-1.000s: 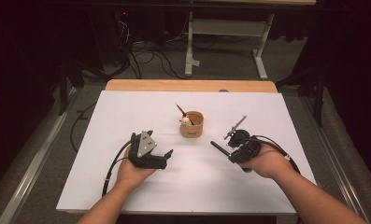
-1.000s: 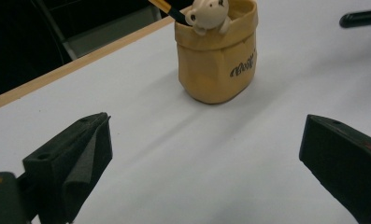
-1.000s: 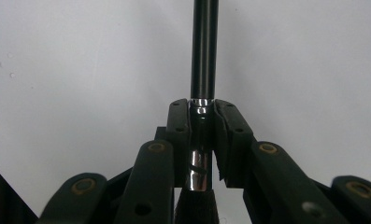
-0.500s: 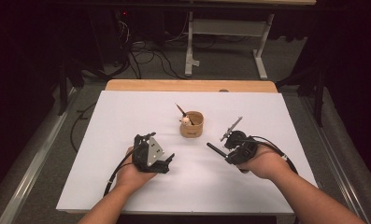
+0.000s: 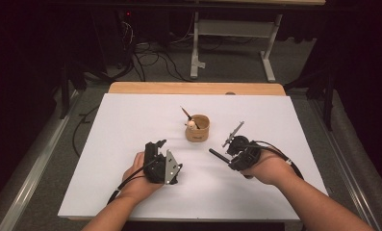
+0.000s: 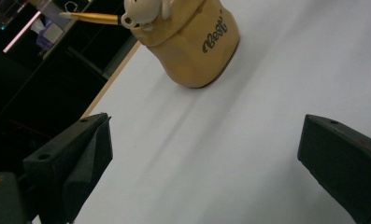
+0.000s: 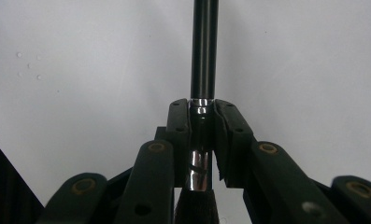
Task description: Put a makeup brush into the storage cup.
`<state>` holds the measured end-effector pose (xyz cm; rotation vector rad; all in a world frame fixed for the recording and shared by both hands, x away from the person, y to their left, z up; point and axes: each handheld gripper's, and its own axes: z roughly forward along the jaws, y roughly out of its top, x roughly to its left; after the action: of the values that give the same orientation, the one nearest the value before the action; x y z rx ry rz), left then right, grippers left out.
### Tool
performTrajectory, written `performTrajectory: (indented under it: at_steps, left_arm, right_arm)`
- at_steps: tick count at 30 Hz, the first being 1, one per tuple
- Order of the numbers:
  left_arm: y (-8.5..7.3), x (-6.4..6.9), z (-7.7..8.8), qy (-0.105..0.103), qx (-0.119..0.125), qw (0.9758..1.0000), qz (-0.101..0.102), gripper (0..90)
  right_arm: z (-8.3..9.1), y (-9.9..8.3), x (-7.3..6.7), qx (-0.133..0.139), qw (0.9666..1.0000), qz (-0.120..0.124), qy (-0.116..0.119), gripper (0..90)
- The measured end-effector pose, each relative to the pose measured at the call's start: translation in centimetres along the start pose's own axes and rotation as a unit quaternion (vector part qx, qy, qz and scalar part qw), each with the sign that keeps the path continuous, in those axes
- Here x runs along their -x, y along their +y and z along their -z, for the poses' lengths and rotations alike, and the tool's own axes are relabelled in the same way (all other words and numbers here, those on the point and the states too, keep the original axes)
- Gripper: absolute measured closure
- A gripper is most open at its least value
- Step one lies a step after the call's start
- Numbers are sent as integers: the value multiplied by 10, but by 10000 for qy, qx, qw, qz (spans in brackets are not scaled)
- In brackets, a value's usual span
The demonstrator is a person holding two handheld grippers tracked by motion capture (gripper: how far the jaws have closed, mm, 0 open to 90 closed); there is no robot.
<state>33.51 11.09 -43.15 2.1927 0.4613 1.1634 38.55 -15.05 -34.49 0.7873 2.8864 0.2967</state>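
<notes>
Clamped in the right gripper [image 7: 202, 140] is a slim black brush [image 7: 204, 51] — jaws pinched on its shiny metal ferrule, handle pointing out over the white table [image 5: 107, 144]. That hand [image 5: 268, 168] rests low at the table's right, the tan cup [image 5: 197, 127] just beyond it toward the middle. Left gripper [image 5: 162, 163], jaws spread wide and holding nothing, is tilted on its side and faces the cup [image 6: 192, 42] — well apart from it.

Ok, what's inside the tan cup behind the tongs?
The tan ceramic cup holds a slim yellow-handled stick leaning out over its rim, plus a small cream rounded figure poking above the rim. The cup wall hides their lower ends and anything deeper inside.
</notes>
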Motion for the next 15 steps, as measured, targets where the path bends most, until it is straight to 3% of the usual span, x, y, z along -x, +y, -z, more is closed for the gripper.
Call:
performTrajectory:
  at_steps: [9, 15]
  left_arm:
    - [2, 7, 0, 225, -28, 9987, -456, 36]
    - [3, 12, 1, 464, -5, 9947, -913, 36]
  right_arm:
    - [-3, 6, -5, -67, 9999, 104, 23, 792]
    - [-3, 10, -7, -86, 9998, 168, 30, 792]
